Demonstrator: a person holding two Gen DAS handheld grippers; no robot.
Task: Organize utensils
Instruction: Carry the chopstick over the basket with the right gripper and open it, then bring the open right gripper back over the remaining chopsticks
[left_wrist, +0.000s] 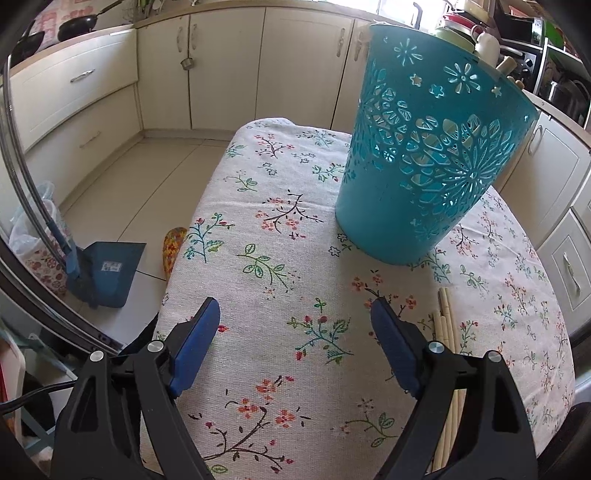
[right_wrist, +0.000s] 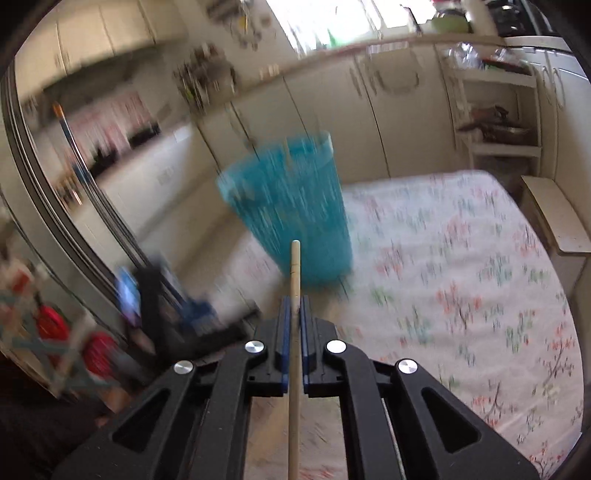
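In the left wrist view, the left gripper (left_wrist: 291, 314) hovers over the floral-printed tablecloth (left_wrist: 258, 229) with its blue-padded jaws spread wide and nothing between them, probably waiting its turn. Ahead of it stands the tall teal plastic basket with cut-out flower patterns (left_wrist: 424, 155), upright on the cloth, presumably the container meant for the utensils. Just beside the right-hand finger, a bundle of pale wooden sticks (left_wrist: 445, 328) lies flat on the cloth, apparently the supply still to be sorted.

In the right wrist view, heavily blurred, the right gripper (right_wrist: 294, 302) is clamped tight on a single thin pale wooden stick (right_wrist: 295, 266) that runs lengthwise between the pads, its tip projecting forward. That tip points towards the teal basket (right_wrist: 291, 206), which suggests the stick is being carried to it.
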